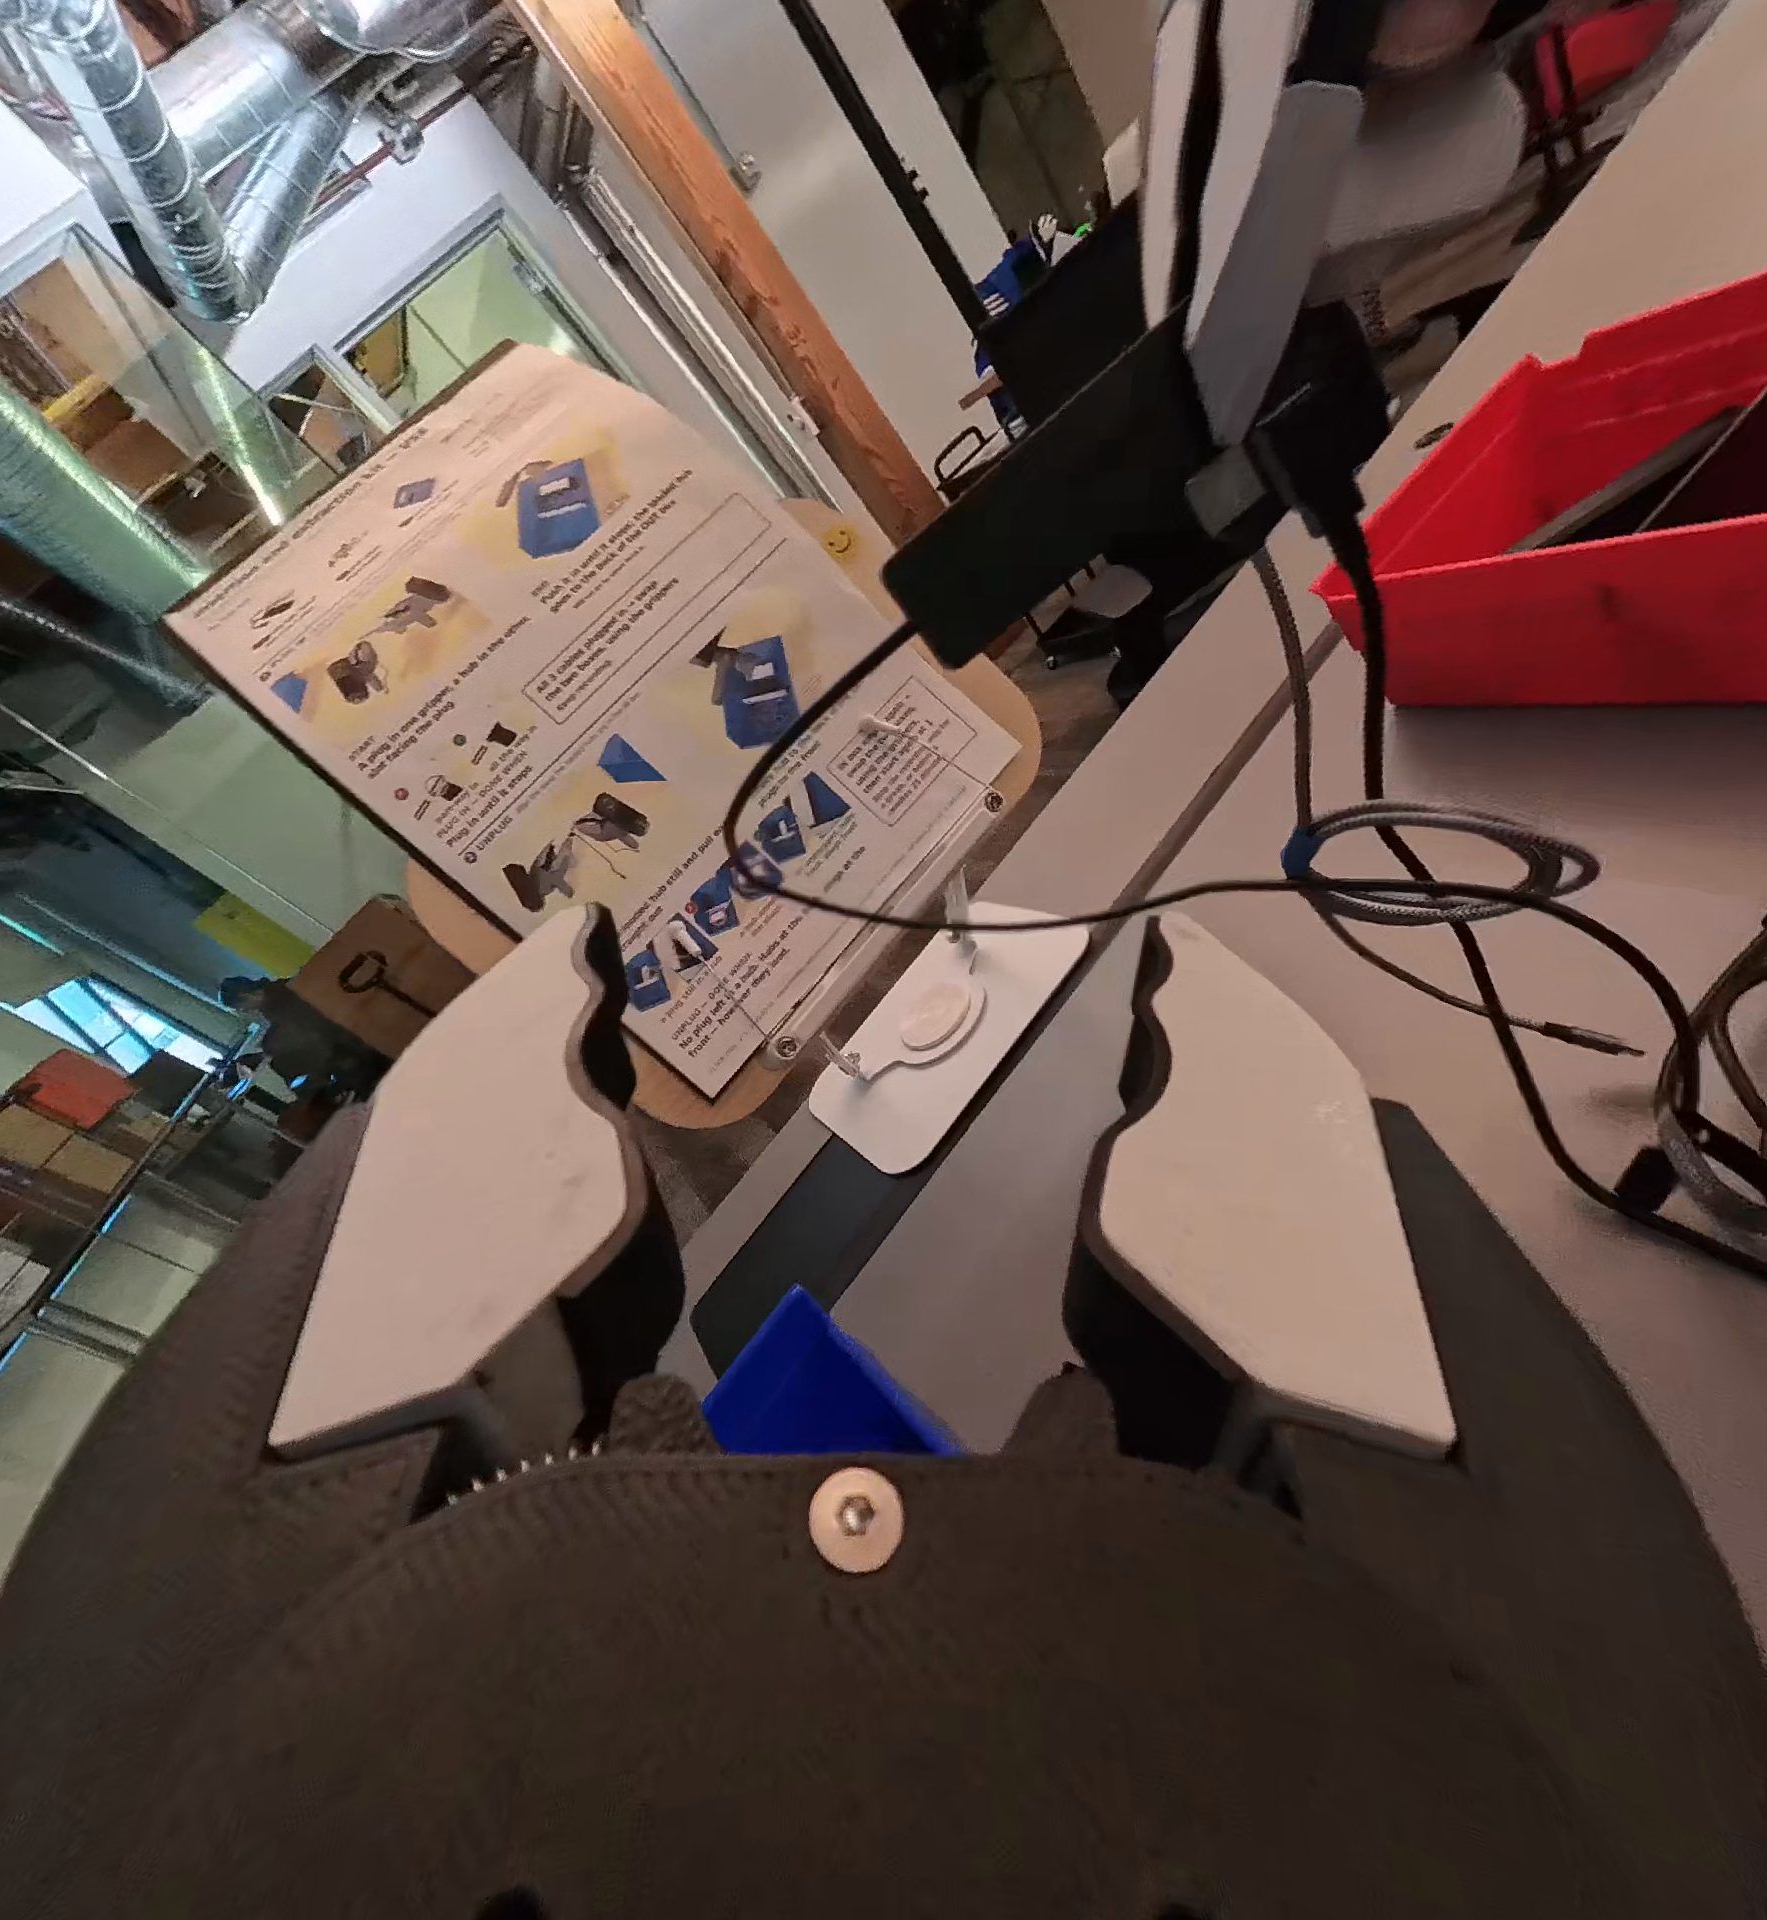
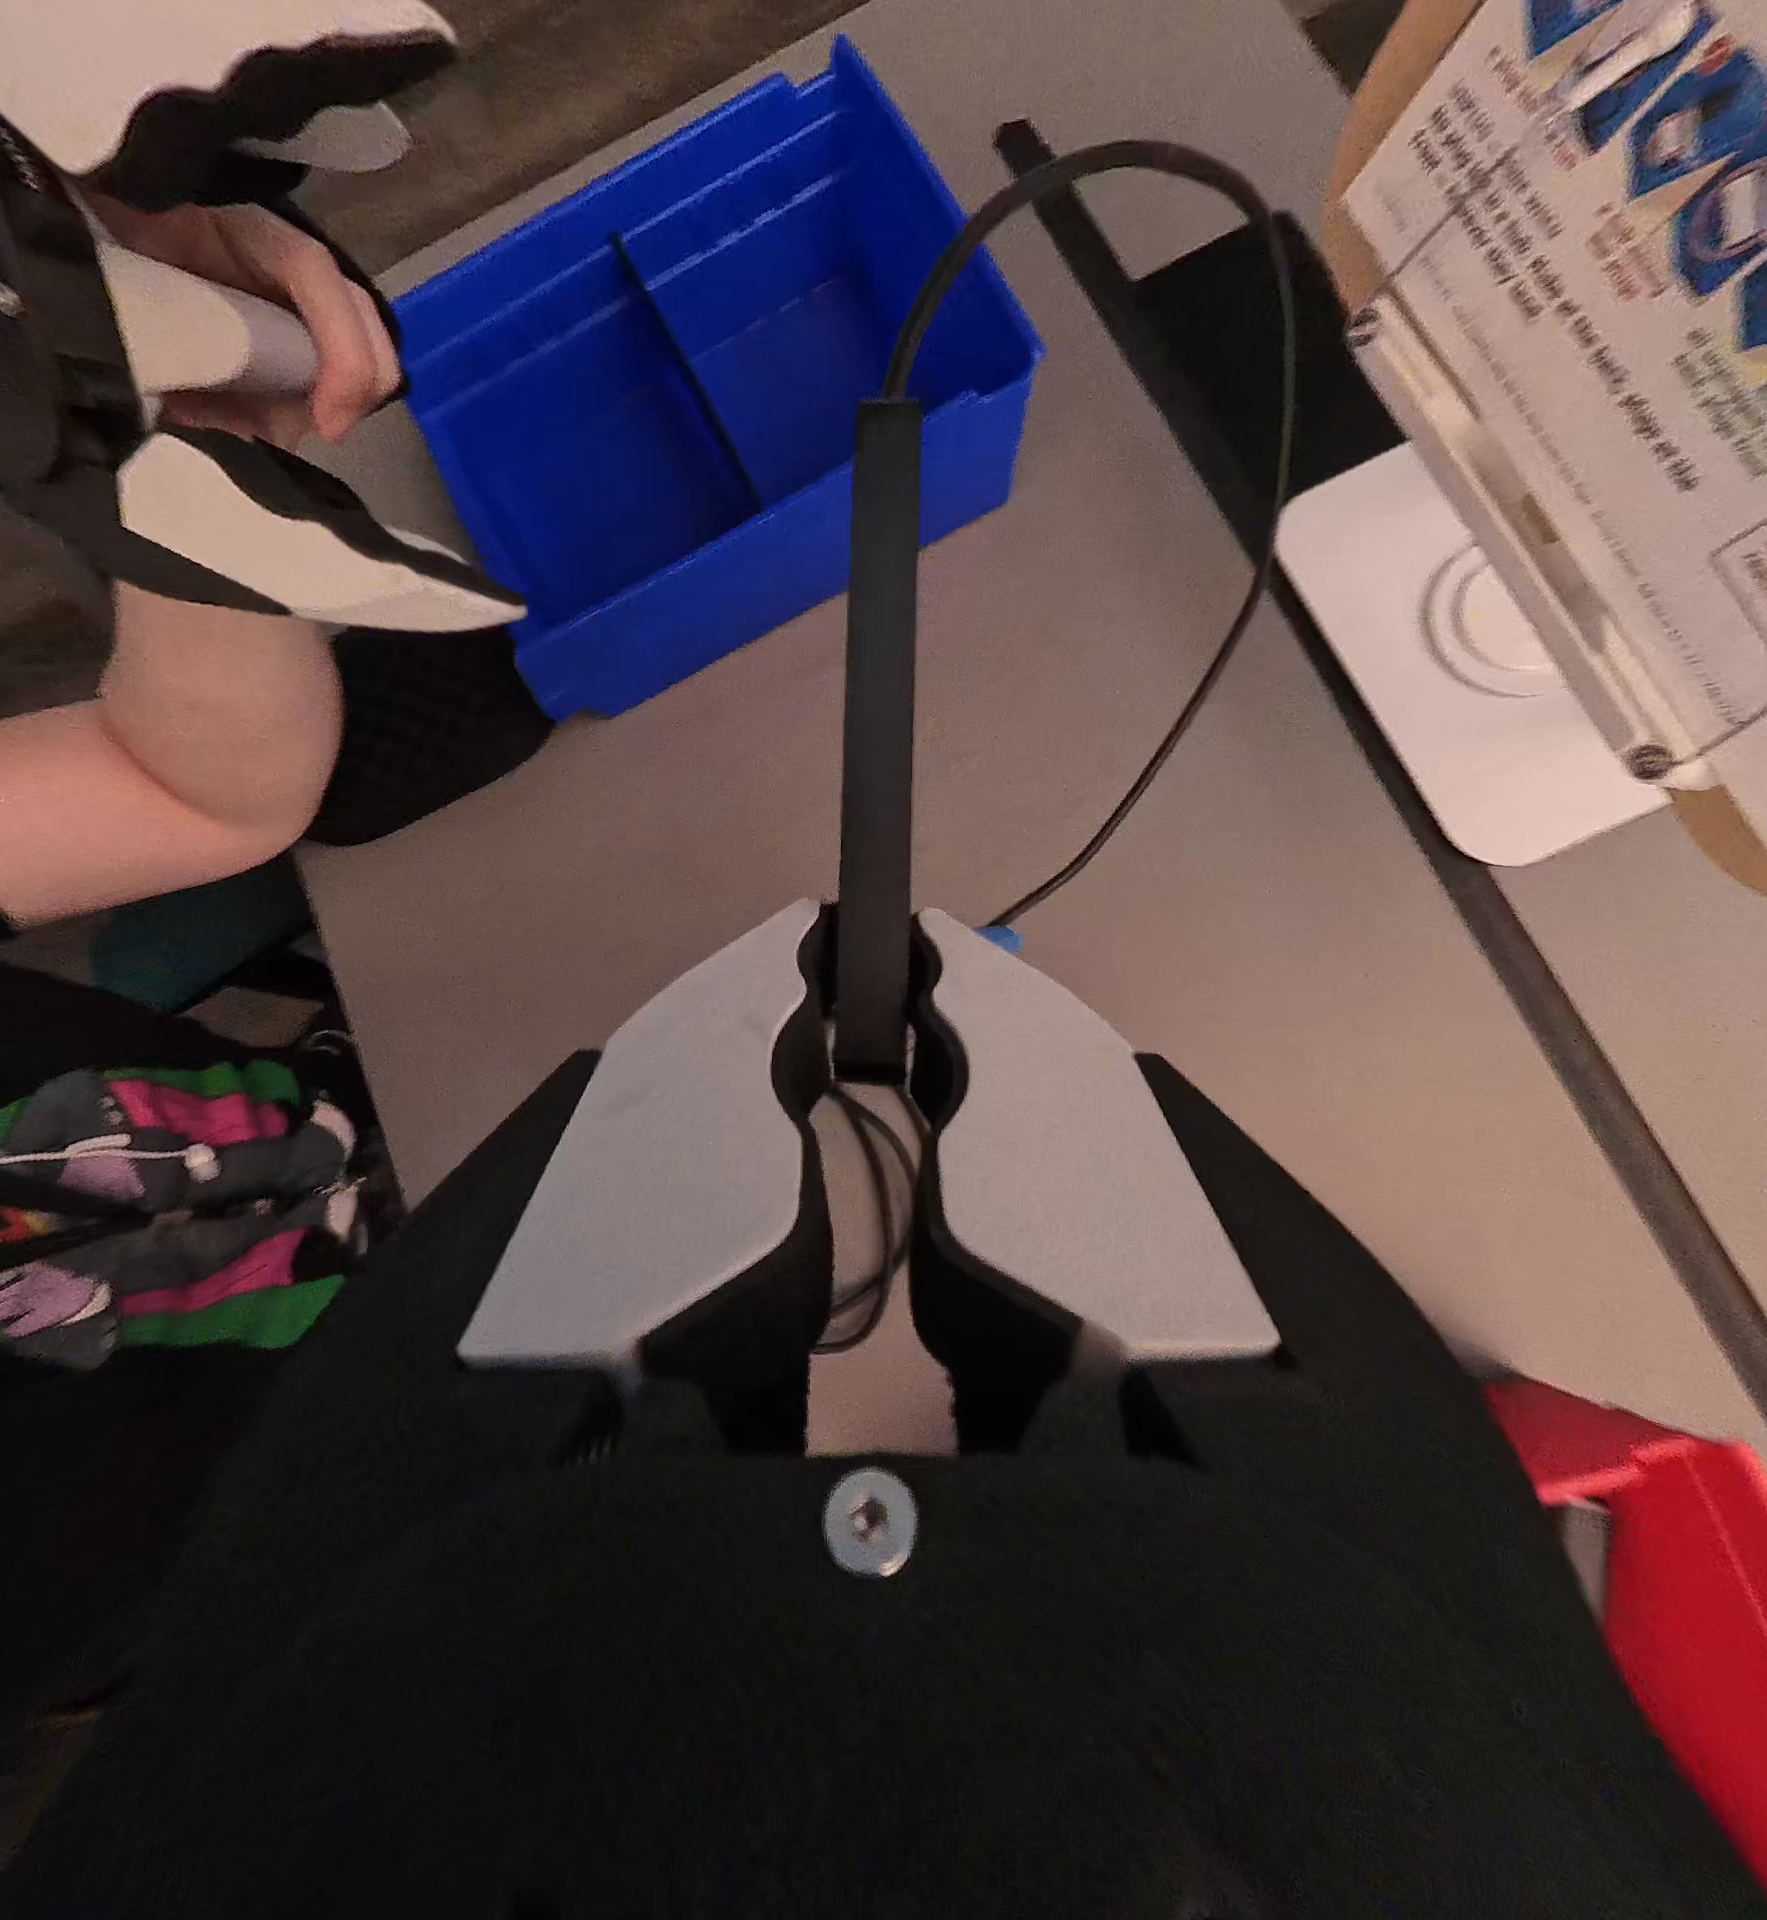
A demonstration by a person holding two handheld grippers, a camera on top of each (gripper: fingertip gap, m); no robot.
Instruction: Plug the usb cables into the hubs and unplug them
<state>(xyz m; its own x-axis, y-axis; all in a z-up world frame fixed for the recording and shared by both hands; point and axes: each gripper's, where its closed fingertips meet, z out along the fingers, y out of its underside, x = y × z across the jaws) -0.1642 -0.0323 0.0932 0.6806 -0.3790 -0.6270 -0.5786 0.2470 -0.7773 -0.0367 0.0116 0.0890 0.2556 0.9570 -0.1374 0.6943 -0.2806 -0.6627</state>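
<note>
Clamped between the right gripper [image 2: 871, 982] fingers, the black hub [image 2: 879, 727] sticks out above the table [image 2: 1170, 1039] with two cables [image 1: 1367, 644] plugged in, so the empty, spread left gripper [image 1: 874, 977] should pinch a plug and pull straight.

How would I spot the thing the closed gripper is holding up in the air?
Find the grey table with the red bin on it. Above it, the right gripper pinches a flat black USB hub. Unlike the loose cables lying on the table, it is a stiff bar, with a braided cable hanging from it.
</note>
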